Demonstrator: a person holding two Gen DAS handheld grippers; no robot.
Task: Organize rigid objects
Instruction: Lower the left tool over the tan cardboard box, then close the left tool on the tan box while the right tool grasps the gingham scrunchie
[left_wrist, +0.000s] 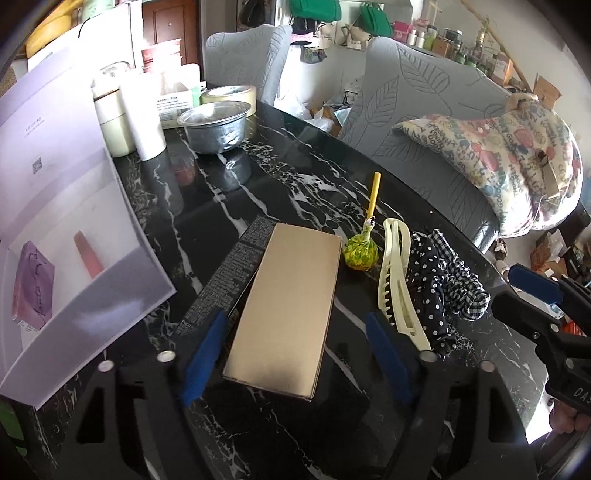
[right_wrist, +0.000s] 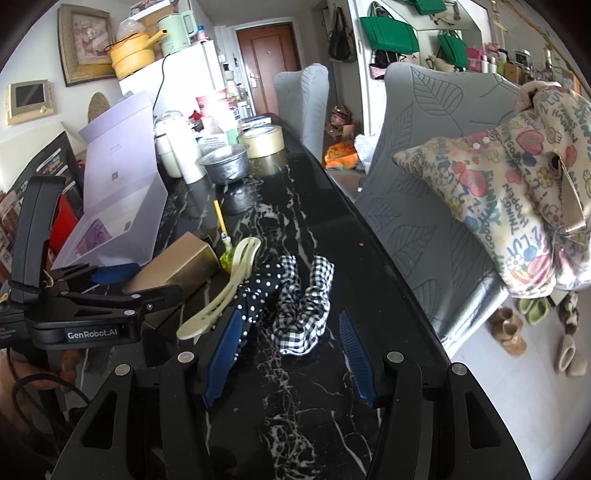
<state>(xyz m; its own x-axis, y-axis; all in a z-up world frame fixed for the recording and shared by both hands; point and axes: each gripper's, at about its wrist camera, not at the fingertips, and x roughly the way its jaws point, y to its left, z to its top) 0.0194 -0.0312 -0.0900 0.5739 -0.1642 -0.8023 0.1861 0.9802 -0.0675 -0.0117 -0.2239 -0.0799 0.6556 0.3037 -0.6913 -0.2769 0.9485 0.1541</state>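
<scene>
A flat gold box (left_wrist: 284, 306) lies on the black marble table (left_wrist: 258, 192), resting partly on a dark printed box (left_wrist: 221, 273). My left gripper (left_wrist: 295, 356) stands open around the gold box's near end; its right pad is clear of the box. To the right lie a green-wrapped lollipop (left_wrist: 360, 254) on a yellow stick, a cream hair clip (left_wrist: 393, 280) and a polka-dot scrunchie (left_wrist: 430, 288). A checked scrunchie (right_wrist: 306, 314) lies just ahead of my open right gripper (right_wrist: 290, 356), whose pads do not press it. The left gripper (right_wrist: 160, 282) also shows from the side.
An open lilac gift box (left_wrist: 74, 221) stands at the left. A metal bowl (left_wrist: 218, 125), a tape roll (left_wrist: 229, 96) and white containers (left_wrist: 144, 118) crowd the far end. Grey chairs (left_wrist: 424, 140), one draped with a patterned garment (left_wrist: 517, 166), line the table's right edge.
</scene>
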